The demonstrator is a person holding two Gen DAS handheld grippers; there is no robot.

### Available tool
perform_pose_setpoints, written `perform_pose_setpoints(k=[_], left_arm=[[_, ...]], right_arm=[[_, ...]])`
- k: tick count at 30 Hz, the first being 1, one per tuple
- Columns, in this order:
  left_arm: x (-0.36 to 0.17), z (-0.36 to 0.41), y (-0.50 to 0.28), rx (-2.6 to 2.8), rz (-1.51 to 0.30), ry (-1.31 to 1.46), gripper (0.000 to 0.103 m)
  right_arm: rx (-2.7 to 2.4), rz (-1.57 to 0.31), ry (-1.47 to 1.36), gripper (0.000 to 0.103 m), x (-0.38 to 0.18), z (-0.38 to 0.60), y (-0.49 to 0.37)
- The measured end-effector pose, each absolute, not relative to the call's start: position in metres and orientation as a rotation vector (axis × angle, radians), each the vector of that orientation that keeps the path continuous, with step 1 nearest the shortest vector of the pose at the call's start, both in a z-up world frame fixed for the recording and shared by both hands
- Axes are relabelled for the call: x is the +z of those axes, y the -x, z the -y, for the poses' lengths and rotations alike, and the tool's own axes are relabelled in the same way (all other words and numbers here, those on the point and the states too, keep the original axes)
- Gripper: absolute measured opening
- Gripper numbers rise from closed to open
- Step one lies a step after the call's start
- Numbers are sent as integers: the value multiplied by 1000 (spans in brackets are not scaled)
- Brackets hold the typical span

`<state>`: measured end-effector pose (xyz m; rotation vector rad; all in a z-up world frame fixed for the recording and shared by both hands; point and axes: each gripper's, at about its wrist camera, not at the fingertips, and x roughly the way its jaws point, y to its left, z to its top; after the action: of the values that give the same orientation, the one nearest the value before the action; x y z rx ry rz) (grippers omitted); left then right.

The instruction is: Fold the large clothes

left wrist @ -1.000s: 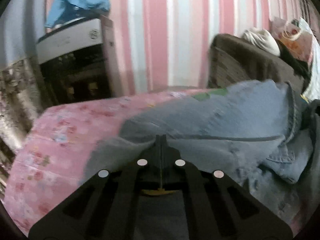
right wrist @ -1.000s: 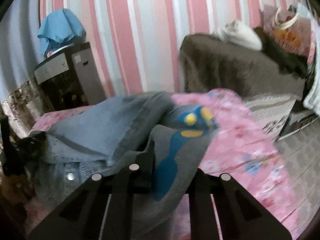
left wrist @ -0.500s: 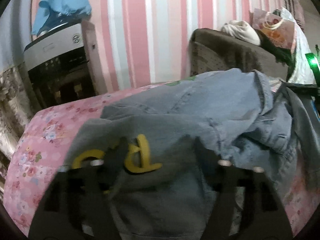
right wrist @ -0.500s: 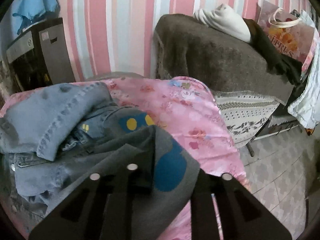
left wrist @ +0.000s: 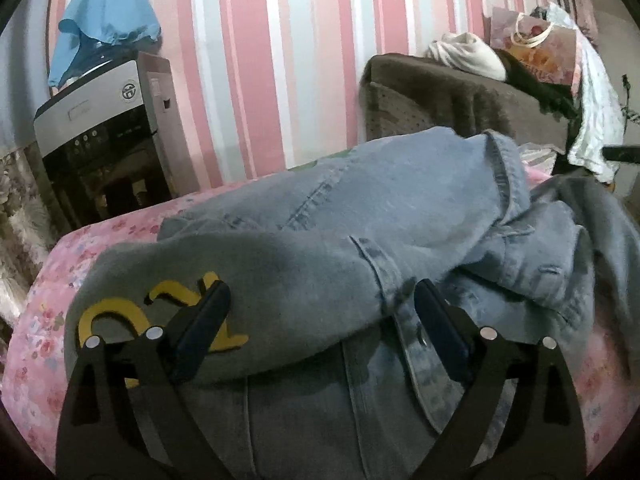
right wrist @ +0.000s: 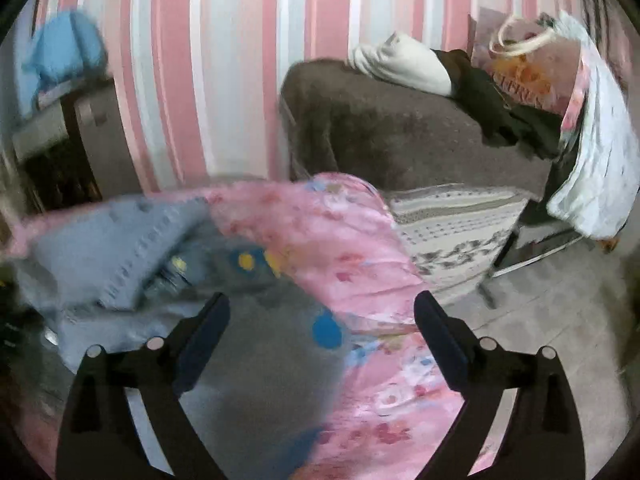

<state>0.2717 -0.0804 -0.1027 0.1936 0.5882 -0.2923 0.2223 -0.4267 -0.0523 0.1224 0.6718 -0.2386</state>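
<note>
A grey sweatshirt [left wrist: 256, 280] with yellow print lies folded over a blue denim jacket [left wrist: 400, 200] on the pink floral bed [left wrist: 44, 328]. My left gripper [left wrist: 322, 300] is open and empty just above the sweatshirt's folded edge. In the right wrist view the grey sweatshirt [right wrist: 260, 344] with blue and yellow dots lies flat beside the denim jacket [right wrist: 108, 248]. My right gripper [right wrist: 322, 312] is open and empty over the sweatshirt's right edge and the bed [right wrist: 384, 392].
A water dispenser [left wrist: 104, 128] under a blue cloth [left wrist: 104, 36] stands at the back left against the striped wall. A brown sofa [right wrist: 400, 128] with clothes and a bag [right wrist: 524, 64] stands at the right. Tiled floor [right wrist: 560, 300] lies beyond the bed's right edge.
Both grippers have opened and let go of the grey sweatshirt, which now lies on the denim jacket and the bed. Both have drawn back slightly.
</note>
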Motion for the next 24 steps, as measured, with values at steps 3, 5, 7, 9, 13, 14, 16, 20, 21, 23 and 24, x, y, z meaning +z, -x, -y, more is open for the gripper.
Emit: perform_pose_setpoints(k=[3, 5, 7, 9, 13, 14, 16, 20, 21, 23, 24], left_arm=[[-101, 85, -281, -292, -594, -187, 90], [-102, 89, -288, -324, -615, -183, 63], [-106, 96, -296, -362, -655, -184, 32], [-107, 100, -299, -356, -649, -197, 17], [-94, 94, -306, -326, -611, -162, 7], [-89, 92, -308, -311, -599, -166, 7], [-81, 89, -314, -278, -581, -172, 7], [-63, 70, -331, -232, -552, -142, 6], [-55, 65, -338, -221, -541, -133, 6], [-42, 57, -349, -203, -515, -127, 6], [-36, 56, -355, -192, -501, -135, 6]], right_arm=[[-180, -651, -135, 93, -49, 413, -222], [-159, -640, -140, 94, -47, 405, -226], [-136, -634, -160, 94, -45, 398, -230], [-125, -633, -169, 94, -45, 389, -239], [-74, -641, -188, 94, -52, 366, -256], [-63, -650, -185, 94, -56, 361, -261], [-50, -670, -172, 94, -61, 353, -267], [-10, -709, -163, 94, -75, 339, -280], [-14, -715, -157, 94, -77, 339, -283], [-17, -722, -140, 94, -75, 338, -291], [-24, -726, -131, 94, -73, 338, -295]])
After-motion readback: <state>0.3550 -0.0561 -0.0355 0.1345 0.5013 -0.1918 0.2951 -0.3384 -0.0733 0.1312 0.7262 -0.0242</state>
